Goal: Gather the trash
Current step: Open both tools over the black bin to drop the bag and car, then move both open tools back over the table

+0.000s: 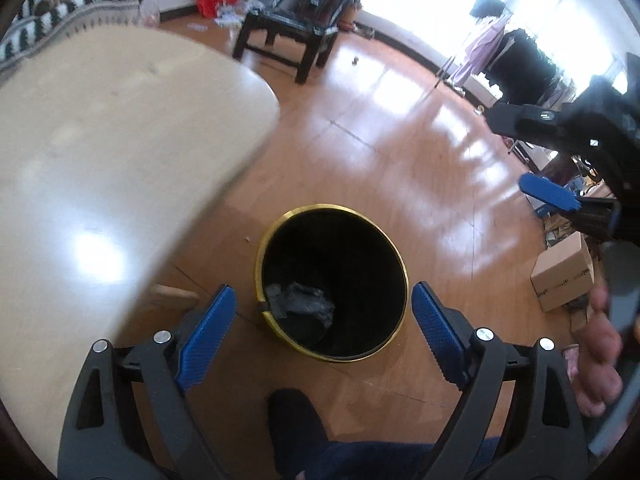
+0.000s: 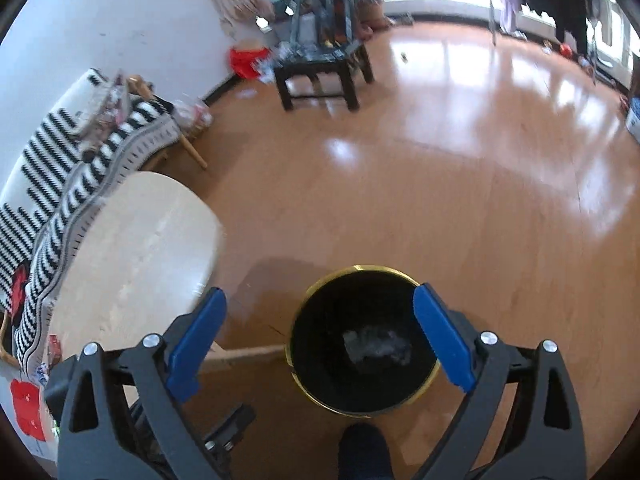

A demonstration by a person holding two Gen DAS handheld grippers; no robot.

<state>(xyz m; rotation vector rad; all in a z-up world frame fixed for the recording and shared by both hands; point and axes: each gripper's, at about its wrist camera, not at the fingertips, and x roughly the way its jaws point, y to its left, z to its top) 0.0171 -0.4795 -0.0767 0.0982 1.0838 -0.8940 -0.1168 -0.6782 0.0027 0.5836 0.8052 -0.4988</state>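
Observation:
A black trash bin with a gold rim [image 1: 280,222] stands on the wooden floor, with crumpled grey trash [image 1: 302,304] at its bottom. It also shows in the right wrist view [image 2: 370,269], with the trash [image 2: 376,346] inside. My left gripper [image 1: 324,332] is open and empty above the bin's near edge. My right gripper [image 2: 320,340] is open and empty, high over the bin; it also shows at the right edge of the left wrist view [image 1: 548,194].
A round light wooden table [image 1: 100,160] is left of the bin. A sofa with a striped throw [image 2: 60,184] stands behind it. A dark side table [image 2: 320,68] and red bag [image 2: 248,62] are far off. A cardboard box [image 1: 564,276] sits at right. My foot [image 1: 296,428] is near the bin.

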